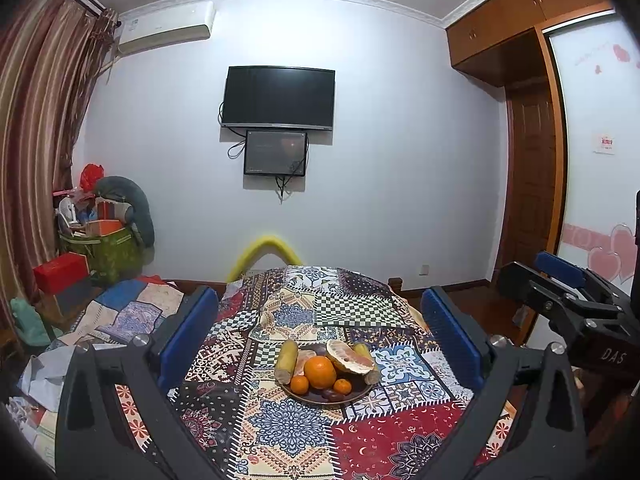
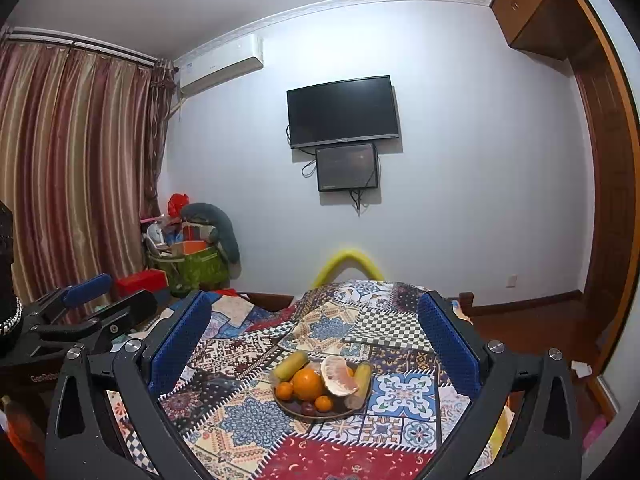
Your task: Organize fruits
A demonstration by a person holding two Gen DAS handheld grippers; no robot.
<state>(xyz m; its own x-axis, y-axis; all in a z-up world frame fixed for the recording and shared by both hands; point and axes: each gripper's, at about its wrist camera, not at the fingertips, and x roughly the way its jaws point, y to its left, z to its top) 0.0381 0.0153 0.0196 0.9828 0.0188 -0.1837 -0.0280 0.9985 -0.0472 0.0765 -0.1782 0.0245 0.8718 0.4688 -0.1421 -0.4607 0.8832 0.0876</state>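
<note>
A dark plate [image 1: 316, 399] of fruit sits on a patchwork-cloth table [image 1: 280, 432]. It holds a large orange [image 1: 319, 372], two small tangerines [image 1: 299, 384], corn cobs [image 1: 286, 356], a peeled pomelo piece [image 1: 348, 356] and dark fruits. My left gripper [image 1: 320, 320] is open and empty, held back from the plate. My right gripper [image 2: 316, 332] is open and empty, also short of the plate [image 2: 312, 414]. The right gripper also shows at the right edge of the left wrist view [image 1: 560, 284]; the left gripper shows at the left of the right wrist view [image 2: 92, 296].
A yellow chair back [image 1: 266, 254] stands behind the table. A bed with patchwork bedding [image 1: 120, 312] lies left. Boxes and a green bag [image 1: 108, 252] pile in the corner by the curtain. A TV [image 1: 278, 98] hangs on the wall; a wardrobe [image 1: 532, 140] stands right.
</note>
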